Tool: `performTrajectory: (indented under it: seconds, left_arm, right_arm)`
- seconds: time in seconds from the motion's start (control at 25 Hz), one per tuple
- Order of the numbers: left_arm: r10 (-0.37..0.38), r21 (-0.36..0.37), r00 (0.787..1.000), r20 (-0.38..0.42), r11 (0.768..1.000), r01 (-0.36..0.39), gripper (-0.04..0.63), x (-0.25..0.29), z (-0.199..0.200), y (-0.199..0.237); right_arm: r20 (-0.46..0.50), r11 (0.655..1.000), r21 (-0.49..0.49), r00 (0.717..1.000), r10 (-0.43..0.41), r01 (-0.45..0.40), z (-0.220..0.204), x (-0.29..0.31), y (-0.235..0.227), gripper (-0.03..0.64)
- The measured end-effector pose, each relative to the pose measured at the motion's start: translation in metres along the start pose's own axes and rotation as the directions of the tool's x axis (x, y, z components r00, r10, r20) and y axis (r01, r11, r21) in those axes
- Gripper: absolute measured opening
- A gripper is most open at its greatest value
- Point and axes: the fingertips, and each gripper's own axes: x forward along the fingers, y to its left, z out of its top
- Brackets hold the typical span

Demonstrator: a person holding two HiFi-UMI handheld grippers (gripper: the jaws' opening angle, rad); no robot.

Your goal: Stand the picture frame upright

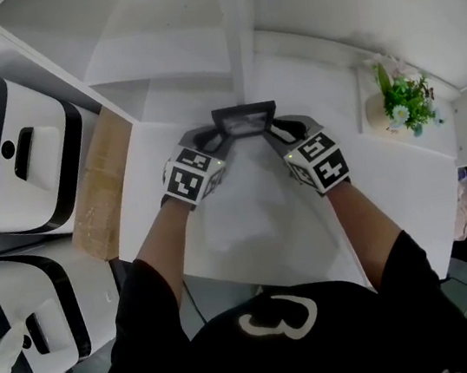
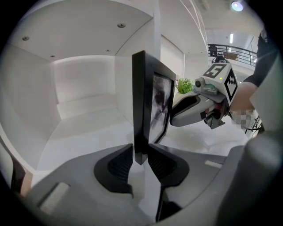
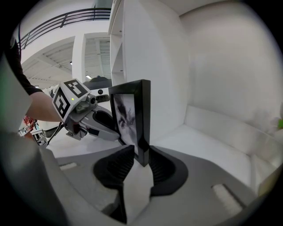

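Note:
A black picture frame with a dark photo stands upright on the white table, just before the shelf's divider. My left gripper holds its left edge. In the left gripper view the frame's edge is pinched between the pads of that gripper. My right gripper is at the frame's right edge. In the right gripper view the frame sits between the jaws of that gripper, which stand slightly apart from it. Each gripper view also shows the opposite gripper.
A white shelf unit with a vertical divider rises behind the frame. A potted green plant stands at the right. White appliances and a cardboard piece lie left of the table's edge.

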Motion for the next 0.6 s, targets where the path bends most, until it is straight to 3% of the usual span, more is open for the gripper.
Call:
performTrajectory:
  seconds: [0.6]
  left_arm:
    - [-0.029,-0.02,0.999,0.045,0.999,0.03,0.213,-0.012,0.009,-0.007]
  right_arm:
    - [0.001,0.999,-0.005,0.999,-0.036,0.036,0.002,-0.012,-0.004,0.14]
